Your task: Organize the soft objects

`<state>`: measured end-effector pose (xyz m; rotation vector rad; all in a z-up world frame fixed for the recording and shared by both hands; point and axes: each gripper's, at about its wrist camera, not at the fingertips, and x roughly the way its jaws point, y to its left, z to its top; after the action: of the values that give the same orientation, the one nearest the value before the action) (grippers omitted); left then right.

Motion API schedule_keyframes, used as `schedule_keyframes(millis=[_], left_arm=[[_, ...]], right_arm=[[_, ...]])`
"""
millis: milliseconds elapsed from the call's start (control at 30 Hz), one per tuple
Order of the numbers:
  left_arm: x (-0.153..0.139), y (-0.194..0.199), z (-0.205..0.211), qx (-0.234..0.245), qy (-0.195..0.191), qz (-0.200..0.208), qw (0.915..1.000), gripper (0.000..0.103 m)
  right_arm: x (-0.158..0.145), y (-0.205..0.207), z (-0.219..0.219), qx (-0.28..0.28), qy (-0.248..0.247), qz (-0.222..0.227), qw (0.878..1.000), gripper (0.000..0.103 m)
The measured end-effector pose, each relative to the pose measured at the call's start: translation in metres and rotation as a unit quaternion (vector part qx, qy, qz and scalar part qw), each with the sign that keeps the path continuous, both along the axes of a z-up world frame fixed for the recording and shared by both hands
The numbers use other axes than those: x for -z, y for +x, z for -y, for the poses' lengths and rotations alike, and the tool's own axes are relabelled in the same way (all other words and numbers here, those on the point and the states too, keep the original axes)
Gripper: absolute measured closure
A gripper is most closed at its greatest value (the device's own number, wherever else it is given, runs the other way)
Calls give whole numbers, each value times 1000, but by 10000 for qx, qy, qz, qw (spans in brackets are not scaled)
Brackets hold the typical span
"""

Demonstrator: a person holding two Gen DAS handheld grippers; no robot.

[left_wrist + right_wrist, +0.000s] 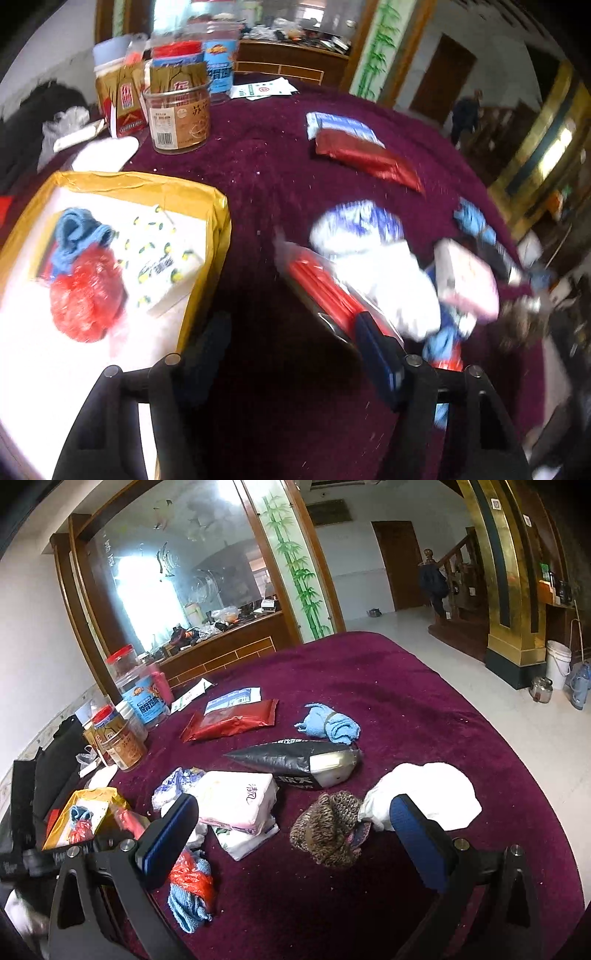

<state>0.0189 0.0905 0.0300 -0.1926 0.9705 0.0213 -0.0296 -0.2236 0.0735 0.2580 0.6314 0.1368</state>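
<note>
A yellow-rimmed box (207,192) at the left holds a blue cloth (79,230), a red mesh ball (86,295) and a lemon-print tissue pack (159,254). My left gripper (295,350) is open and empty beside the box, over the purple cloth. Its right finger lies near a red packet (321,288) and a white-blue bundle (362,229). My right gripper (291,823) is open and empty around a brown knitted hat (327,830). A white cloth (432,794) touches its right finger. A pink tissue pack (240,797) and a blue towel (332,723) lie nearby.
Jars and cartons (177,110) stand at the table's back left. A red foil bag (232,720) and a black pouch (291,760) lie mid-table. A red bag on a blue cloth (190,890) lies near the front. The table edge curves on the right (517,760).
</note>
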Motion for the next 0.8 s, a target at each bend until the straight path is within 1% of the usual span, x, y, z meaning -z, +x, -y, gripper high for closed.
schedule_keyframes(millis=[100, 200, 300, 333, 367, 500, 600, 633, 667, 700, 767, 800], left_arm=[[2, -1, 7, 149, 66, 11, 9999, 31], [-2, -7, 8, 202, -148, 42, 9997, 31], [-6, -20, 8, 291, -337, 196, 9988, 30], [-6, -21, 9, 313, -346, 204, 9987, 29], [-5, -22, 10, 337, -318, 167, 9988, 29], [1, -23, 14, 381, -418, 47, 9984, 29], [-1, -20, 17, 438, -253, 141, 9986, 29], [-3, -17, 18, 437, -120, 203, 9988, 27], [-5, -14, 19, 426, 38, 238, 9988, 22], [-4, -8, 21, 450, 207, 234, 9985, 21], [2, 10, 31, 642, 568, 137, 9962, 21], [6, 17, 34, 714, 687, 77, 9951, 21]], right_arm=[[-1, 0, -1, -23, 8, 5, 10000, 0], [-1, -1, 0, -28, 30, 14, 10000, 0], [-2, -1, -1, -44, 48, 14, 10000, 0], [-2, -1, -2, -63, 52, 21, 10000, 0], [-3, -2, -3, -74, 52, 24, 10000, 0], [-3, -2, -6, -106, 7, 29, 9999, 0], [-3, -2, -6, -103, 7, 21, 9999, 0], [-3, -2, -6, -101, 12, 23, 9999, 0], [-3, -2, -7, -104, 17, 22, 9999, 0], [-3, -2, -7, -122, 17, 23, 9999, 0], [-3, -3, -8, -149, -9, 35, 9999, 0], [-3, -4, -9, -155, -57, 35, 9999, 0]])
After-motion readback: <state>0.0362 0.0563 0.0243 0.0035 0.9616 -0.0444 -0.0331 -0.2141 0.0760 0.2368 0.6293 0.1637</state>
